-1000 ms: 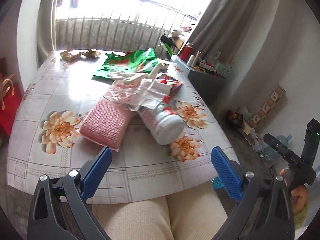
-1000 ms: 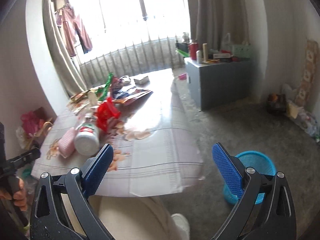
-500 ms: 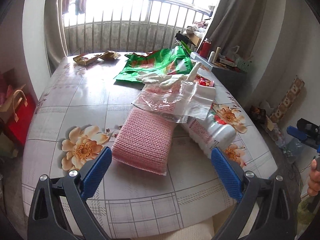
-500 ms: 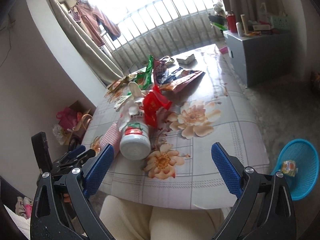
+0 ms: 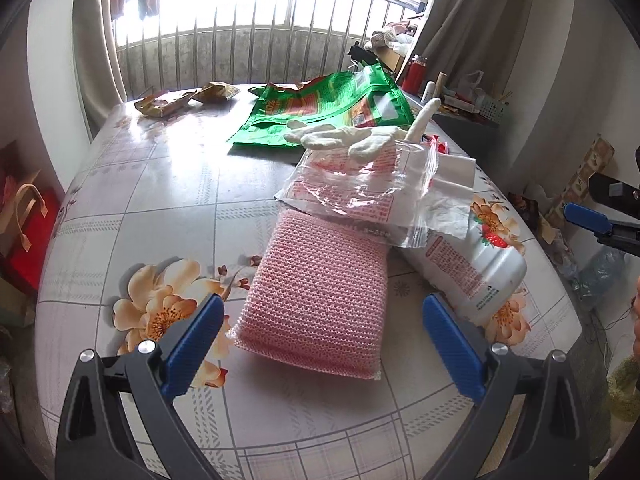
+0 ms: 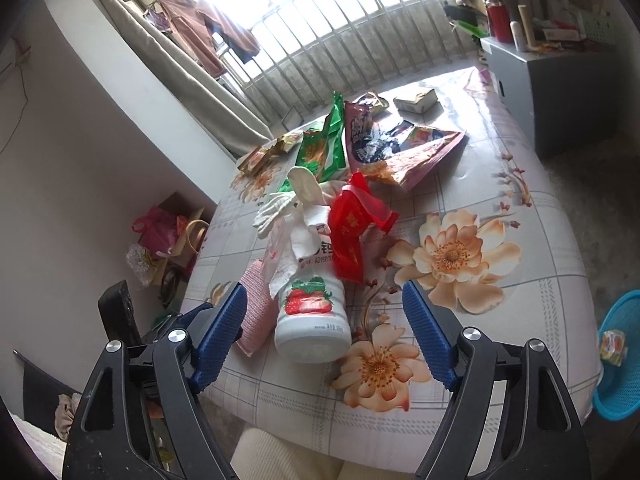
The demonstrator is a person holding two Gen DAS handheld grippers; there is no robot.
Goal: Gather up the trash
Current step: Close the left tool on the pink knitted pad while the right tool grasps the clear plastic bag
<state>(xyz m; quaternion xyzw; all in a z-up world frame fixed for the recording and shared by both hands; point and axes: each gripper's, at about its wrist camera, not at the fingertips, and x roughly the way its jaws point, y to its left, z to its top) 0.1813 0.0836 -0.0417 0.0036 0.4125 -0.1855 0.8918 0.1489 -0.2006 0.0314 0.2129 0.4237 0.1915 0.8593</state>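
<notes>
Reaching stage: both the left hand-held gripper [image 5: 320,344] and right hand-held gripper [image 6: 324,332] are spread, empty; next, close on the bottle [image 6: 310,316] just ahead

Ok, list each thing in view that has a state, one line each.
left gripper: open, empty, over the table edge.
right gripper: open, empty.
strawberry milk bottle: lying on its side.
pink knitted pad: lying flat, partly under the clear bag.
clear zip bag: crumpled, on the pad and bottle.
green snack bag: flattened, torn open.
blue basket: on the floor, one wrapper inside.
</notes>
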